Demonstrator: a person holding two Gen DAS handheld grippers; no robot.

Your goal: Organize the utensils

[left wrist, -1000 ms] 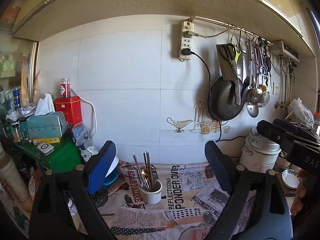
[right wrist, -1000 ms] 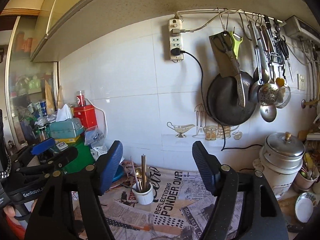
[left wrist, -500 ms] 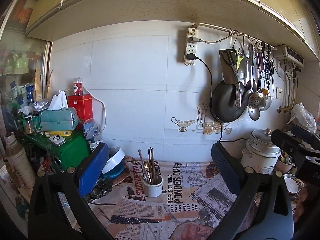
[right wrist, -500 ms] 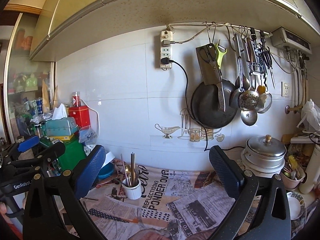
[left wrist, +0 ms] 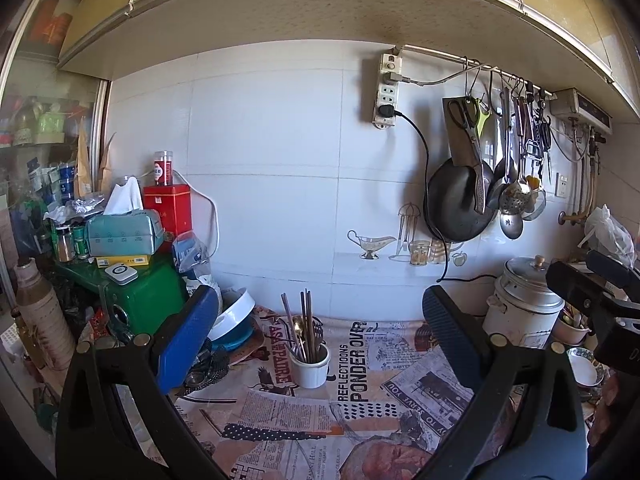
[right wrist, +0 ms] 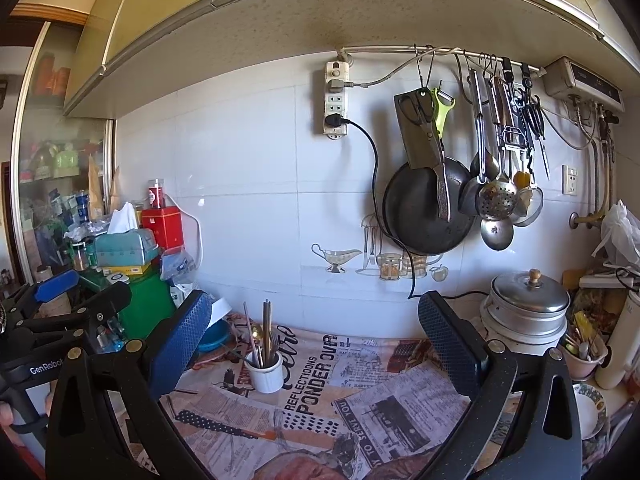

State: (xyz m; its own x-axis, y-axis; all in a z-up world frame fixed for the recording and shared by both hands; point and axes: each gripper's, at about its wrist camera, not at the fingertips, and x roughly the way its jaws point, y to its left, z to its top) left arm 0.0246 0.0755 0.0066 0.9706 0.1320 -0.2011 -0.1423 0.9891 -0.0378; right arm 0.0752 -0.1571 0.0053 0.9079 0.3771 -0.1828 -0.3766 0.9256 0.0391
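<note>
Plainly, both pairs of jaws stand as wide as they go and hold nothing: the left gripper (left wrist: 320, 320) and the right gripper (right wrist: 314, 320) have just been opening, with only air between the pads. Framed between each pair of jaws, but well ahead of them on the newspaper-print cloth (left wrist: 360, 412), stands the white cup (left wrist: 310, 366) with chopsticks and a spoon (left wrist: 304, 328) standing loosely in it.

As a judgement, the risk lies in the approach. The utensils lean at different angles, so a pad coming in from the side could catch one stick, tip the light cup or scatter the rest. Just outside the left jaw of the left gripper, the tilted white and blue bowls (left wrist: 236, 320) could be knocked by a wide swing. The two grippers hang close together and could collide over the one cup.

Against the earlier frames, both views sit further back from the wall, the cup looks smaller, and the jaws are wider.
</note>
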